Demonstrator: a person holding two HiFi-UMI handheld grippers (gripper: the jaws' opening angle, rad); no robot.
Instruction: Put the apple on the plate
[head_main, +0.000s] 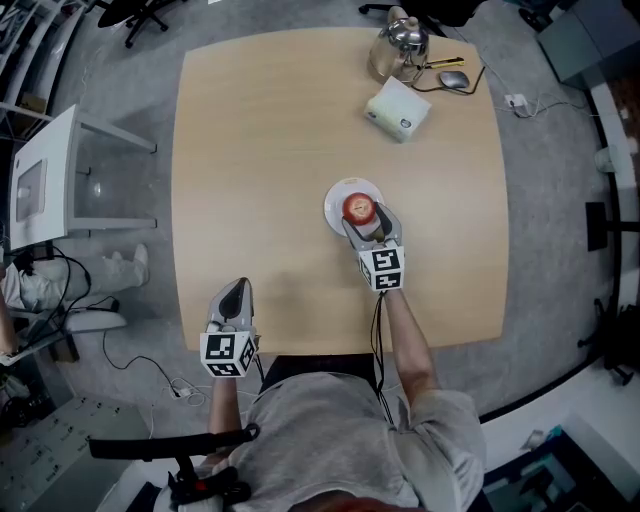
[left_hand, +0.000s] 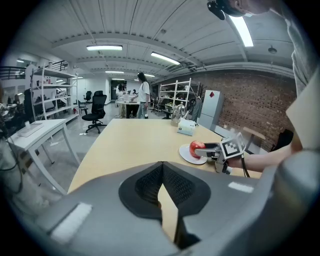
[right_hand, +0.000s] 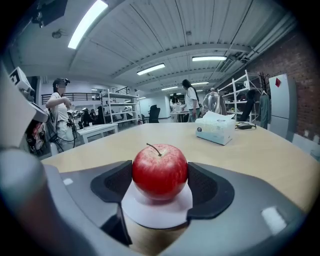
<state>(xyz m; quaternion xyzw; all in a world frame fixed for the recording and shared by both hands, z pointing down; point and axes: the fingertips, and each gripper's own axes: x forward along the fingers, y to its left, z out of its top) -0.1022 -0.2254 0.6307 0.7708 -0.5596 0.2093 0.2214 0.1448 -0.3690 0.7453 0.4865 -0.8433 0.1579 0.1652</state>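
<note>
A red apple (head_main: 359, 208) (right_hand: 160, 171) sits upright over a small white plate (head_main: 335, 200) (right_hand: 150, 212) near the middle of the wooden table (head_main: 260, 150). My right gripper (head_main: 365, 216) (right_hand: 160, 182) is shut on the apple, one pad pressed to each side of it. The apple's underside seems to touch the plate, though I cannot tell for sure. My left gripper (head_main: 236, 290) (left_hand: 161, 175) is shut and holds nothing, hovering at the table's near edge to the left. In the left gripper view the apple (left_hand: 196, 147) and the right gripper (left_hand: 212, 149) show at the right.
At the table's far side stand a metal kettle (head_main: 400, 45), a tissue box (head_main: 398, 110) (right_hand: 216, 129) and a mouse (head_main: 453, 80). A white side table (head_main: 40, 180) stands left of the table. A person (right_hand: 60, 110) stands further back in the room.
</note>
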